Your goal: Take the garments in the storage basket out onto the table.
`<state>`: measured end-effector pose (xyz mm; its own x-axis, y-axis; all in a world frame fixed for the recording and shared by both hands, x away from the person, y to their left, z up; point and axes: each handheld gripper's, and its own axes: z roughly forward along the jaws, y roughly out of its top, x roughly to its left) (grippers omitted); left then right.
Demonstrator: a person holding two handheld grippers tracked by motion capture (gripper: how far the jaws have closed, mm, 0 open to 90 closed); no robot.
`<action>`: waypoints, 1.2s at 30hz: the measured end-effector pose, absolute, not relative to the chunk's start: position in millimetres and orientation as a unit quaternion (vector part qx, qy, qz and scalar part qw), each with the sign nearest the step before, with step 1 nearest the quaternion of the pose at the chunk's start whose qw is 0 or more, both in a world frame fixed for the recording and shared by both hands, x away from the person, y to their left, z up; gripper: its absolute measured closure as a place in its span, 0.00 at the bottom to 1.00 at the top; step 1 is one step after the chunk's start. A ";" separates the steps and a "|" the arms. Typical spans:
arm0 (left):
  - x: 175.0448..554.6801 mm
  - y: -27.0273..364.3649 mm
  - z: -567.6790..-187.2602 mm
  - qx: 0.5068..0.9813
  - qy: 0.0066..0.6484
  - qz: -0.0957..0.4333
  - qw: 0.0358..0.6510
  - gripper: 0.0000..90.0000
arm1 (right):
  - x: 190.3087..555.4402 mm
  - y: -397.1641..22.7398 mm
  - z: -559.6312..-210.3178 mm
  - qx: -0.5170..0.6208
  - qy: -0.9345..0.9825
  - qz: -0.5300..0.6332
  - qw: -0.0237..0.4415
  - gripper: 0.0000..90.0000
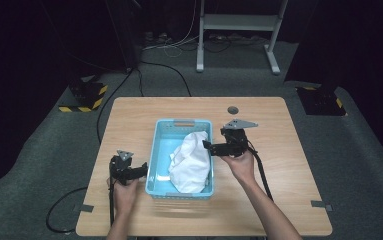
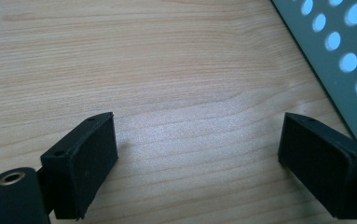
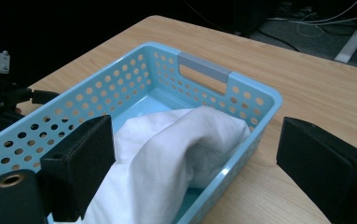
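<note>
At lower left of the high view, the left gripper rests on the table, jaws wide apart and empty. Mid-frame, the cloth lies in the basket. Right of it, the right gripper gapes wide, gripping nothing.

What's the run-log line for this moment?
cloth: white cloth lying in blue basket | left gripper: open, beside basket's left wall | right gripper: open, over cloth | table: basket centred
</note>
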<state>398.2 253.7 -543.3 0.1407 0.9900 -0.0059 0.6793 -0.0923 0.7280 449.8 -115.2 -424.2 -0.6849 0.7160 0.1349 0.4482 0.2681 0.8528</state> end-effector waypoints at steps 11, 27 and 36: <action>398.2 254.0 -543.4 0.692 0.603 0.257 0.303 0.13 | 452.7 -96.6 -433.2 0.366 0.795 0.467 0.125 0.13; 398.1 254.3 -543.3 0.691 0.603 0.256 0.304 0.13 | 457.3 -78.8 -449.2 0.367 0.807 0.448 0.114 0.20; 398.0 254.4 -543.4 0.691 0.604 0.256 0.305 0.13 | 461.4 -74.4 -456.7 0.382 0.809 0.434 0.103 0.29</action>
